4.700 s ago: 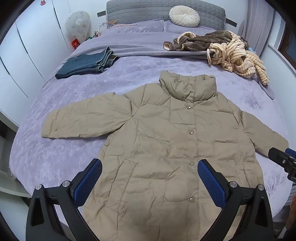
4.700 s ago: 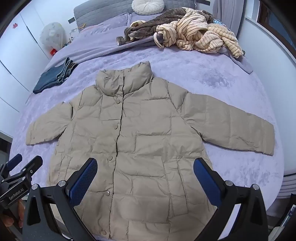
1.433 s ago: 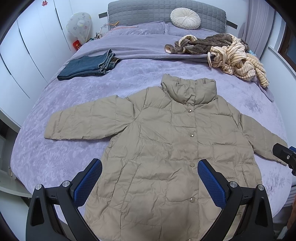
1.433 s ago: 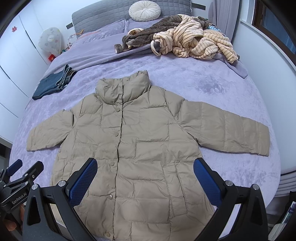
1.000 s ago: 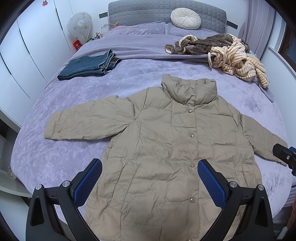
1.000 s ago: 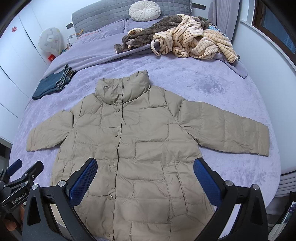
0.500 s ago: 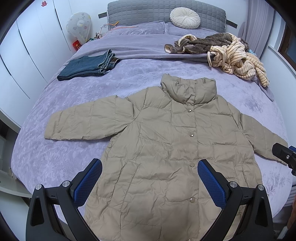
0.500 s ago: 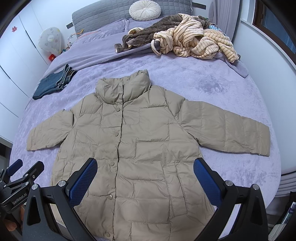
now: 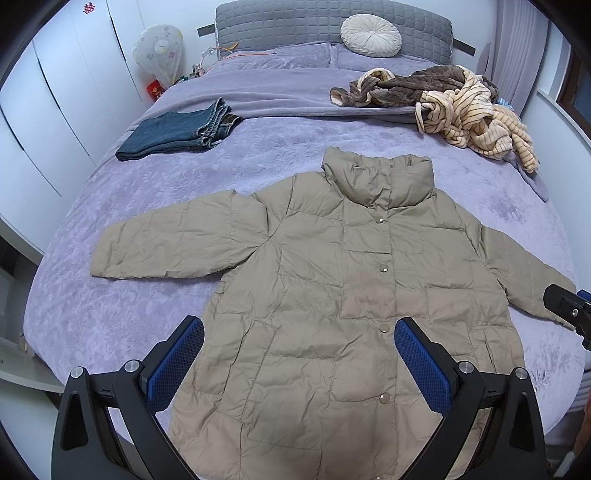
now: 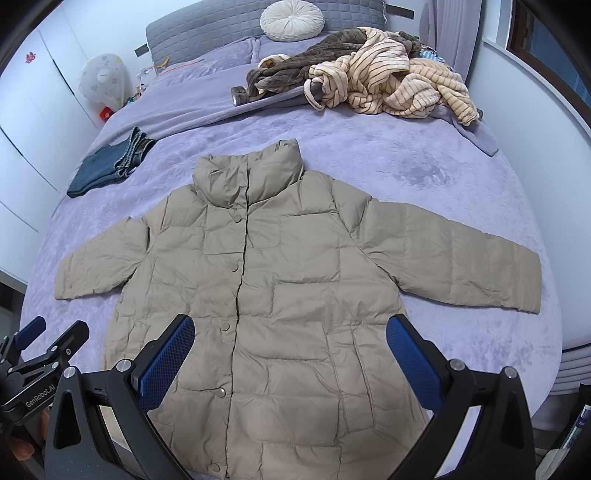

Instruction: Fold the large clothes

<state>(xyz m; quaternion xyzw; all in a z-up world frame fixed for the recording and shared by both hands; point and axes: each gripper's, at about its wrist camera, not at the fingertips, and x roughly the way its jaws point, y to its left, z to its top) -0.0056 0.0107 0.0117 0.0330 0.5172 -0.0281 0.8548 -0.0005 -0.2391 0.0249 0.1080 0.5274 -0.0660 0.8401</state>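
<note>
A tan puffer jacket [image 9: 332, 288] lies flat and buttoned on the purple bed [image 9: 110, 314], collar away from me, both sleeves spread out to the sides. It also shows in the right wrist view [image 10: 280, 280]. My left gripper [image 9: 299, 358] is open and empty, held above the jacket's lower hem. My right gripper [image 10: 291, 354] is open and empty, also above the lower hem. The right gripper's body shows at the right edge of the left wrist view [image 9: 569, 306], near the right sleeve cuff. The left gripper's body shows in the right wrist view [image 10: 40, 354].
Folded blue jeans [image 9: 177, 129] lie at the bed's left side. A heap of striped and brown clothes [image 9: 461, 103] sits at the back right. A round cushion [image 9: 370, 32] leans on the grey headboard. White wardrobes [image 9: 55, 92] stand on the left, a wall on the right.
Both grippers have stayed open and nearly still above the hem over the last second. The jacket has not moved.
</note>
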